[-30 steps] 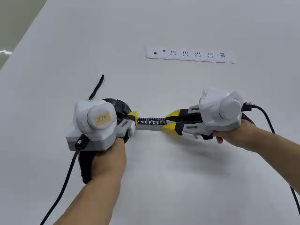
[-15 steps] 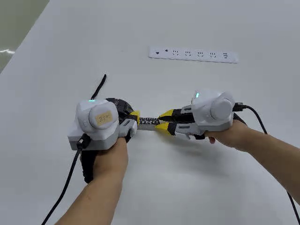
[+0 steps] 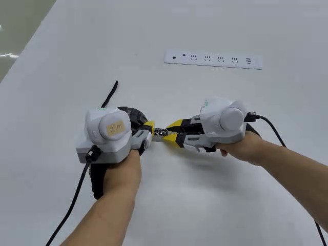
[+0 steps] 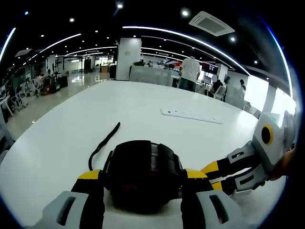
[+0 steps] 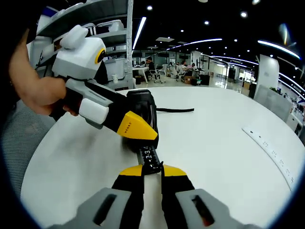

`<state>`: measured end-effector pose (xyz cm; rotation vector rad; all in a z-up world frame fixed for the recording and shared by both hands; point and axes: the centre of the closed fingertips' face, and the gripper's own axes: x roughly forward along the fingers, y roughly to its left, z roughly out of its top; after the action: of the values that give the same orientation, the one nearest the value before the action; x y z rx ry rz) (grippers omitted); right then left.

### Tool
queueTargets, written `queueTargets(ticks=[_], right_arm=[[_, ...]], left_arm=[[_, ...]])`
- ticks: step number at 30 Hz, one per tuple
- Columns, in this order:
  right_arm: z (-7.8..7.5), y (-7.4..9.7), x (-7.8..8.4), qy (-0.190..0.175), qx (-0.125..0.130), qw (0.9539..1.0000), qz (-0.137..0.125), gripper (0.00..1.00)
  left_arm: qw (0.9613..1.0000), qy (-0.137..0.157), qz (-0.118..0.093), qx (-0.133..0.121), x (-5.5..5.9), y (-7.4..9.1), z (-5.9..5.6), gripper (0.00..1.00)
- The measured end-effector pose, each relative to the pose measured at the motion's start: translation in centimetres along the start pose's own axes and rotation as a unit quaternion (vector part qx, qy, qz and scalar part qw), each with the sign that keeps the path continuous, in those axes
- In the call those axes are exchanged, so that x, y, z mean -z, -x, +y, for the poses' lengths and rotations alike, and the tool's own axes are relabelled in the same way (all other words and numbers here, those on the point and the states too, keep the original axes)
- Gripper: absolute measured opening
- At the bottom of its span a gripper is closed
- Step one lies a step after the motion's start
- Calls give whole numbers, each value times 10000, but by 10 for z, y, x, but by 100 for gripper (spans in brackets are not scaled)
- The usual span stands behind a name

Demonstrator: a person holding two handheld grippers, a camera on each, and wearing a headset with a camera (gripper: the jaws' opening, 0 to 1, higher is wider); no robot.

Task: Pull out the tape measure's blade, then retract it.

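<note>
Close in first, left gripper view: left gripper (image 4: 143, 174) clenched on the tape measure (image 4: 143, 162), yellow-tipped jaws squeezing both sides of a rounded black case, ribbed and rubbery by the look of it; case sitting on the white table (image 3: 205, 205). Over to the right gripper view: right gripper (image 5: 152, 170) pinched tight on the blade (image 5: 148, 156), jaws closed on its tip; just a short stretch of blade out between case and jaws; can read black digits 2 and 3 on the pale strip. Down from the head view: both grippers nose to nose, close together, white plastic bodies, yellow and black fingers; left hand (image 3: 120, 171) and right hand (image 3: 243, 147) wrapped round the grips; a yellowish sticker (image 3: 114, 128) on top of the left gripper, handwriting too small to read; a black cable (image 3: 72, 205) trailing toward the near edge. Just beyond the case, a black wrist strap (image 3: 109, 95) lying loose and slightly curved on the table; smooth matte white top, broad and plain. Farther back, well apart from the action: a long white power strip (image 3: 212, 59), flat, a row of sockets along it. Farthest out, through the left gripper view: big open-plan office, glossy floor, white pillar (image 4: 128, 57), curving ceiling strip lights, a person in a white shirt (image 4: 190, 70) standing past the table's far end; metal shelving (image 5: 109, 19) up behind the left gripper in the right gripper view.
</note>
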<state>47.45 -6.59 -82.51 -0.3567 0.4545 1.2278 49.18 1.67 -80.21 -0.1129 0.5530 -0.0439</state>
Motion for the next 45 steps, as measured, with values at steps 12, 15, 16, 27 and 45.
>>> queueTargets(ticks=[12, 15, 16, 27, 45], right_arm=[[3, -7, -3, 29, -41, 10000, -10, 11], [3, -9, -4, 29, -51, 10000, -10, 11], [3, -10, -5, 30, -55, 10000, -10, 11], [7, -24, -12, 1, -99, 9999, -66, 12], [8, -24, -13, 146, -96, 9998, -17, 12]], left_arm=[[10000, -5, 5, 3, 0, 0, 0, 62], [10000, -5, 4, 4, 0, 0, 0, 62], [10000, -8, 6, 5, 0, 0, 0, 62], [10000, 12, 7, 15, 0, -1, 0, 62], [10000, 37, 6, 43, 0, 0, 0, 63]])
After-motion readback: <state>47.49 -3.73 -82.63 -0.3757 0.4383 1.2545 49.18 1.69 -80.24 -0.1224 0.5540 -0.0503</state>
